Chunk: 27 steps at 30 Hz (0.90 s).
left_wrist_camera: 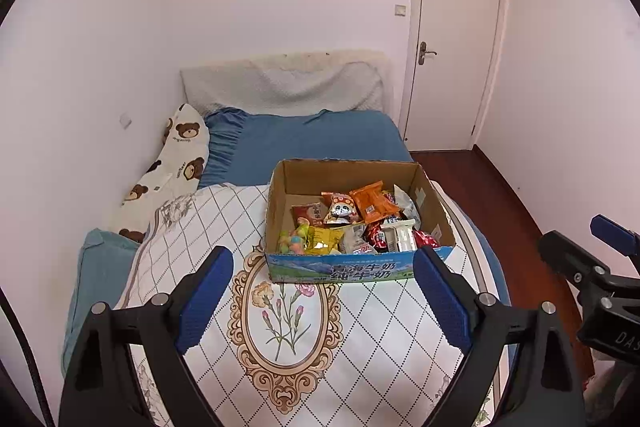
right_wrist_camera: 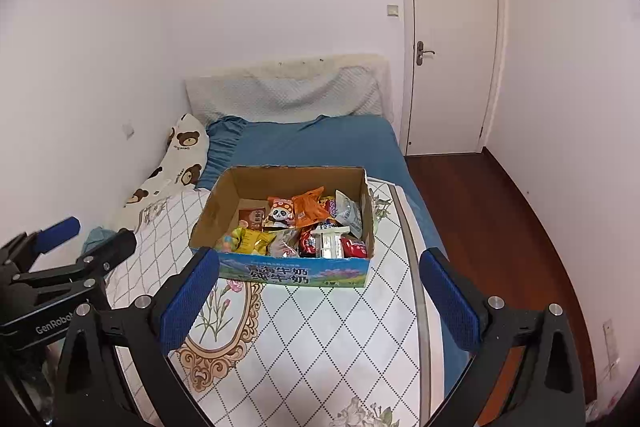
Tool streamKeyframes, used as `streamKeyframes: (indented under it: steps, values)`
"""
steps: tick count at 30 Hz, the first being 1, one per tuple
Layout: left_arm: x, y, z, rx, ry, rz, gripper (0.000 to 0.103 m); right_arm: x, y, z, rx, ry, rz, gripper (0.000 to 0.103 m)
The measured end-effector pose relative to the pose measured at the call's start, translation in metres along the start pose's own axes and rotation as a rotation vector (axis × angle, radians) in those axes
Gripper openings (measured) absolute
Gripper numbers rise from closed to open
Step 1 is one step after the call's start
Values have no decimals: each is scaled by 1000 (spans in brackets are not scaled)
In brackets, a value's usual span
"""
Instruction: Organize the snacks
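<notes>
A cardboard box (left_wrist_camera: 430,195) with a blue printed front sits on the bed's patterned mat; it also shows in the right wrist view (right_wrist_camera: 218,199). It holds several snack packets: an orange packet (left_wrist_camera: 372,201) (right_wrist_camera: 306,207), a panda packet (left_wrist_camera: 340,209) (right_wrist_camera: 280,213), a yellow packet (left_wrist_camera: 324,239) (right_wrist_camera: 252,239). My left gripper (left_wrist_camera: 322,275) is open and empty, held in front of the box. My right gripper (right_wrist_camera: 320,275) is open and empty, also short of the box. Each gripper shows at the edge of the other's view (left_wrist_camera: 600,251) (right_wrist_camera: 76,239).
The white diamond-pattern mat (left_wrist_camera: 360,327) covers the near bed. A blue sheet (left_wrist_camera: 312,139), a bear-print pillow (left_wrist_camera: 176,163) and a grey headboard cushion (left_wrist_camera: 280,83) lie behind. A wood floor (right_wrist_camera: 500,227) and a closed door (right_wrist_camera: 452,39) are to the right.
</notes>
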<state>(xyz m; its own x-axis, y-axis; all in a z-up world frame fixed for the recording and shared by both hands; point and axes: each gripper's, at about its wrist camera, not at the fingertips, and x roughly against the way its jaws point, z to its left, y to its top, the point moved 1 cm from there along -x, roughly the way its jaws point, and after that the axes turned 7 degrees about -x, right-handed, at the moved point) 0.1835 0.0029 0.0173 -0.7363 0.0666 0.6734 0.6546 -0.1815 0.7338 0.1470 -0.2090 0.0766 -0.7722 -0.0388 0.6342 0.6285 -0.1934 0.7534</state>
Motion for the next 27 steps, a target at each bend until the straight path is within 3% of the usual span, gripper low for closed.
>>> streamKeyframes:
  steps: [7, 10, 27]
  values:
    - [-17, -1, 1, 14, 14, 2, 92, -22, -2, -2, 5, -28, 5, 102]
    - [-28, 1, 2, 18, 19, 2, 103, -39, -4, -4, 1, -38, 16, 102]
    - [-110, 9, 5, 20, 94, 71, 103, -133, 5, -15, -26, -104, 76, 102]
